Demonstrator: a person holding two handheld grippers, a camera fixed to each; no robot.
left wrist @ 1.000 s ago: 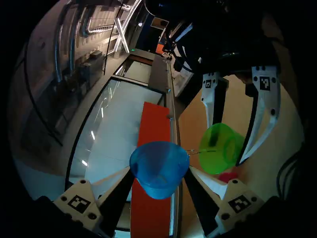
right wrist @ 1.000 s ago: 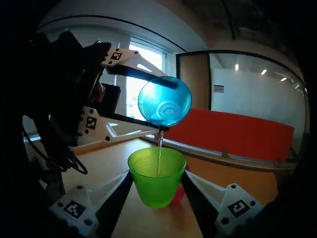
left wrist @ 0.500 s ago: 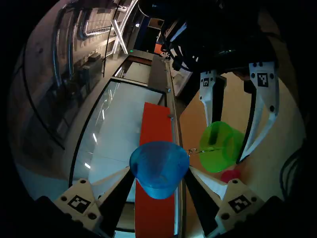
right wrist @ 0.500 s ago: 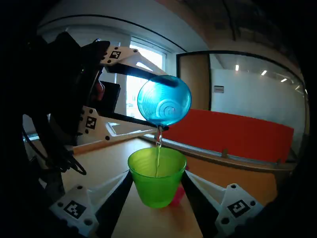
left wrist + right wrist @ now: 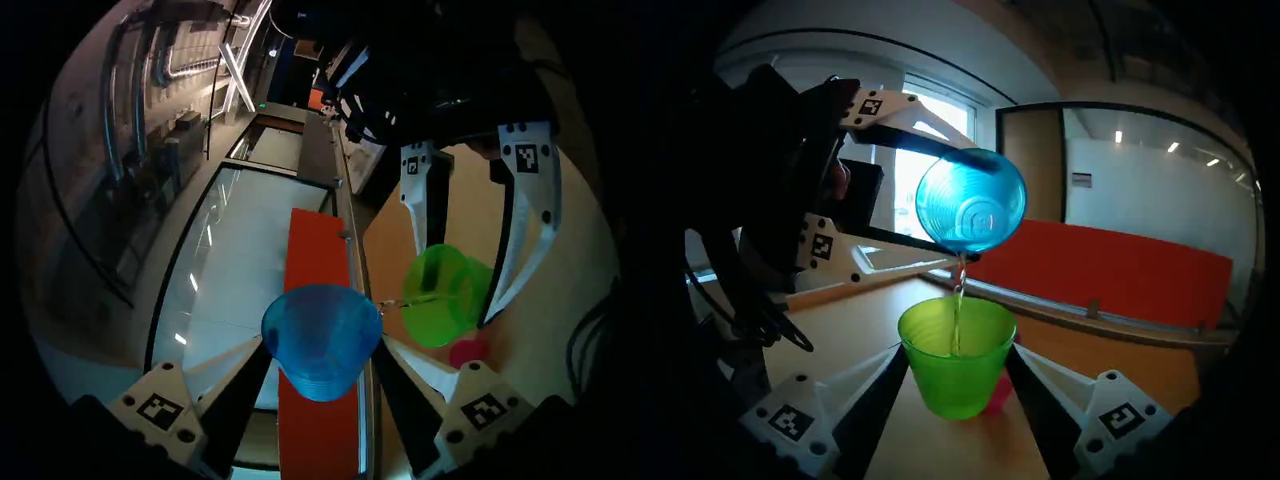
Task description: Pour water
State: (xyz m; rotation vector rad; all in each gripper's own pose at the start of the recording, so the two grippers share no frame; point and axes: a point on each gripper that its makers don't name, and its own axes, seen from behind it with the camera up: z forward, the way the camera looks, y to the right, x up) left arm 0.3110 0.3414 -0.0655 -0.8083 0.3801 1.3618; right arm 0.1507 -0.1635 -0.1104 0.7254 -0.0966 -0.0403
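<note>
In the right gripper view a thin water stream (image 5: 958,308) falls from the tipped blue cup (image 5: 971,200), clamped in the left gripper (image 5: 320,344), into the upright green cup (image 5: 958,366) clasped by the right gripper (image 5: 958,354) over the wooden table (image 5: 960,448), both grippers' fingers bearing square coded markers (image 5: 790,422).

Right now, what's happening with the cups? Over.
Left gripper shut on blue cup, tipped, water trickling out. Right gripper shut on green cup, upright under the stream. Behind it a pink thing, not blocking.

White gripper fingers (image 5: 828,388), black square markers (image 5: 790,422), black cables (image 5: 744,316)
</note>
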